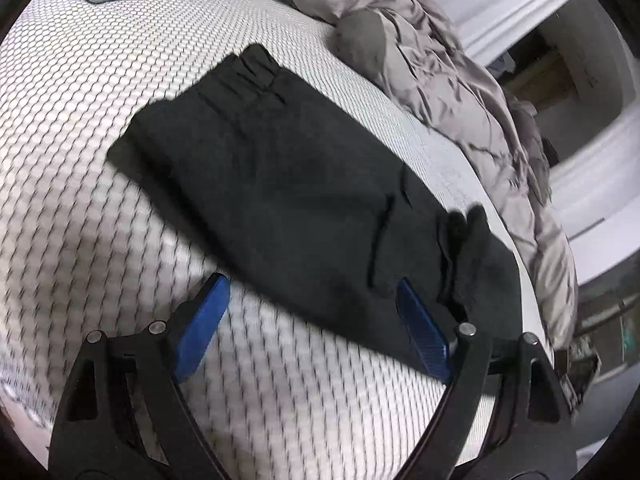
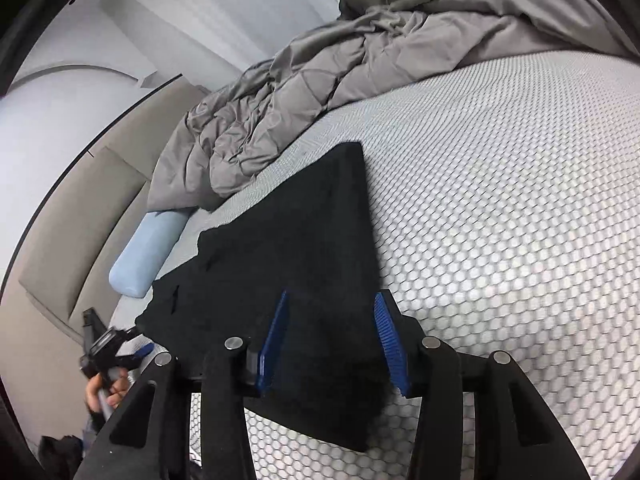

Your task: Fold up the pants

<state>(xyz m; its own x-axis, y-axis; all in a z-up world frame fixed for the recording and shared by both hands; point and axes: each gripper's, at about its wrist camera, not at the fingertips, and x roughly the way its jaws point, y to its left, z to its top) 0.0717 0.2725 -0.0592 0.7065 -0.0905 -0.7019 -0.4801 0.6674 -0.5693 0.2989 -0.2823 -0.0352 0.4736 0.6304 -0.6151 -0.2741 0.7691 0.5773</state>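
**Q:** Black fabric fills both views. What is it, and where does it lie?

**A:** It is the pants (image 1: 280,184), dark and soft, lying flat on a white mattress (image 1: 80,140) with a honeycomb weave. They look already doubled over into a compact shape. In the left wrist view the gathered waistband sits at the far end, well ahead of the fingertips, and the near edge runs between the two blue pads.

**Q:** What are the grippers doing?

**A:** The left gripper (image 1: 310,292) has its fingers spread wide, gripping nothing; the cloth's near edge lies just ahead of them. The right gripper (image 2: 330,300) is also spread, its blue pads straddling a corner of the pants (image 2: 288,240). Cloth lies between the pads, but they are not pinched onto it. Whether the pads touch the fabric I cannot tell.

**Q:** How will the cloth handle?

**A:** I judge it light, limp and not slippery. It will drape and sag from any pinch point, so one grip alone would let it bunch. The layered near edge, just ahead of each fingertip pair, seems the best place to pinch, catching every layer together.

**Q:** Anything close by?

**A:** A rumpled grey duvet (image 1: 440,60) beyond the fingers, and a pale blue pillow (image 2: 148,256) to the left of the right gripper's fingers.
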